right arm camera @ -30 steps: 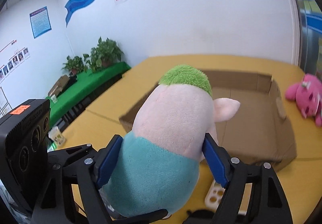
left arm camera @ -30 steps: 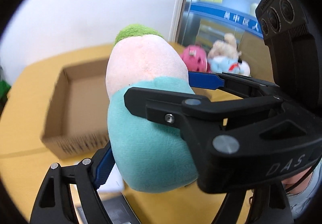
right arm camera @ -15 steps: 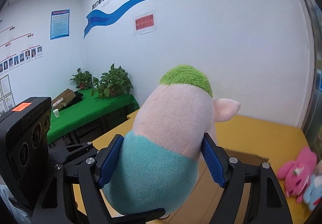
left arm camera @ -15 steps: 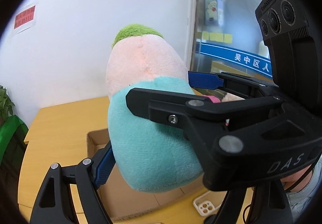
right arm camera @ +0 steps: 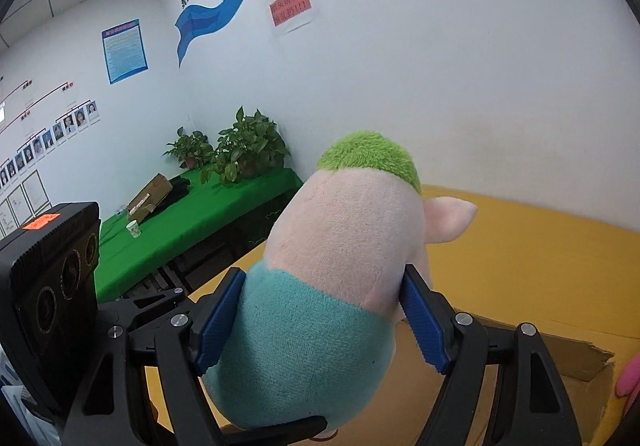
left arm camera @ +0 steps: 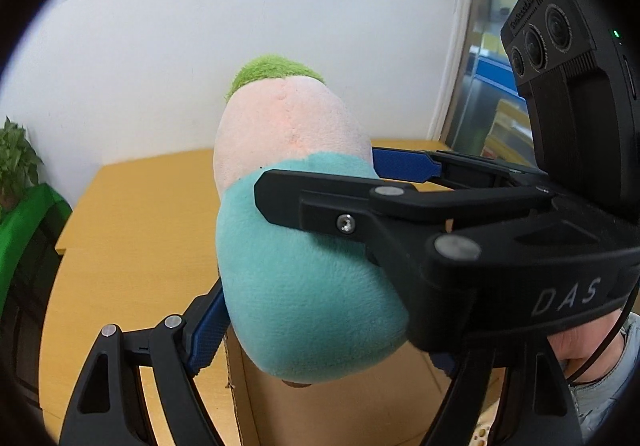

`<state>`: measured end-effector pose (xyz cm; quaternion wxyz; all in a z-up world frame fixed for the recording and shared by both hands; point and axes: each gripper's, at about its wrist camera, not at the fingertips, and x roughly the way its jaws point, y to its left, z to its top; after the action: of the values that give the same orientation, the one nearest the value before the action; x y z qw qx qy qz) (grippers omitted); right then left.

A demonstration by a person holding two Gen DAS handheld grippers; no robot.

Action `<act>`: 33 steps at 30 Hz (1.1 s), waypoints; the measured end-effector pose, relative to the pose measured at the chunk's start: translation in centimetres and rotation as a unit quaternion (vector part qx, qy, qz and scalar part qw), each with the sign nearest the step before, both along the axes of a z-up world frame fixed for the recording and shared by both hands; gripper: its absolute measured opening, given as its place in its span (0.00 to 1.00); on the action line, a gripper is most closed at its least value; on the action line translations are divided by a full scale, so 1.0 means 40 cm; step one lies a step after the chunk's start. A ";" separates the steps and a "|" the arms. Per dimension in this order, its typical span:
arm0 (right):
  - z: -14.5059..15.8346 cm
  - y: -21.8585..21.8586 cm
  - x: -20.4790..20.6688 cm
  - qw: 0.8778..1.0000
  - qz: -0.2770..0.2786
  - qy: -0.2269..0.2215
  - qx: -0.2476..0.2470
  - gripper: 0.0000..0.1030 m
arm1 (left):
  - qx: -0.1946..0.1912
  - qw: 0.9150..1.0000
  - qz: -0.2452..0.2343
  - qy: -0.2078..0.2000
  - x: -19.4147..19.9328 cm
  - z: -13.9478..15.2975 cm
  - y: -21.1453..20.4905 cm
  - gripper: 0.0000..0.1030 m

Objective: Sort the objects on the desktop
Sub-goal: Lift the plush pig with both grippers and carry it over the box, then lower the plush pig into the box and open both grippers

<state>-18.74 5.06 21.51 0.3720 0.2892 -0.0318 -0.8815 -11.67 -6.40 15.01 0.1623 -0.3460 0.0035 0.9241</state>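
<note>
A plush toy (left arm camera: 296, 230) with a pink body, teal bottom and green tuft is held in the air by both grippers at once. My left gripper (left arm camera: 304, 246) is shut on it, blue pads pressing its teal part from both sides. My right gripper (right arm camera: 320, 322) is shut on the same plush toy (right arm camera: 340, 266), blue pads on either side of its middle. The right gripper's black body crosses the left wrist view (left arm camera: 460, 238). A cardboard box (left arm camera: 352, 406) lies directly below the toy; its far rim shows in the right wrist view (right arm camera: 560, 358).
The yellow table (left arm camera: 132, 230) runs to a white wall. A green-covered table (right arm camera: 192, 213) with potted plants (right arm camera: 240, 149) stands at the left. A pink plush (right arm camera: 630, 378) peeks in at the right edge. A white phone case (left arm camera: 478, 436) lies beside the box.
Both grippers, still holding the plush toy, tilted up away from the table and then partly back down. The box has come back into view under the toy.
</note>
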 end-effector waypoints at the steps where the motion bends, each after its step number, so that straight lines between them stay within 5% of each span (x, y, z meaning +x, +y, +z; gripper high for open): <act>1: -0.027 -0.003 -0.028 1.000 0.002 -0.013 0.000 0.73 | 0.001 1.000 0.000 -0.011 -0.021 -0.024 -0.004 0.80; 9: -0.305 -0.023 -0.239 0.989 0.015 -0.146 -0.026 0.72 | 0.002 0.993 0.014 -0.114 -0.159 -0.243 -0.039 0.79; 16: -0.452 -0.062 -0.292 0.979 0.021 -0.202 -0.017 0.72 | -0.012 0.984 0.033 -0.173 -0.179 -0.350 -0.054 0.79; 26: -0.510 -0.078 -0.293 0.979 0.010 -0.203 0.008 0.72 | -0.028 0.984 0.042 -0.171 -0.096 -0.330 -0.060 0.81; 33: -0.467 -0.080 -0.260 0.980 -0.011 -0.197 0.021 0.78 | -0.043 0.987 0.073 -0.136 0.058 -0.262 -0.102 0.82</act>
<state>-29.14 1.84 2.83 0.3429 0.4644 -0.0893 -0.8117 -9.35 -10.48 4.52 0.0785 -0.4748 -0.0043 0.8766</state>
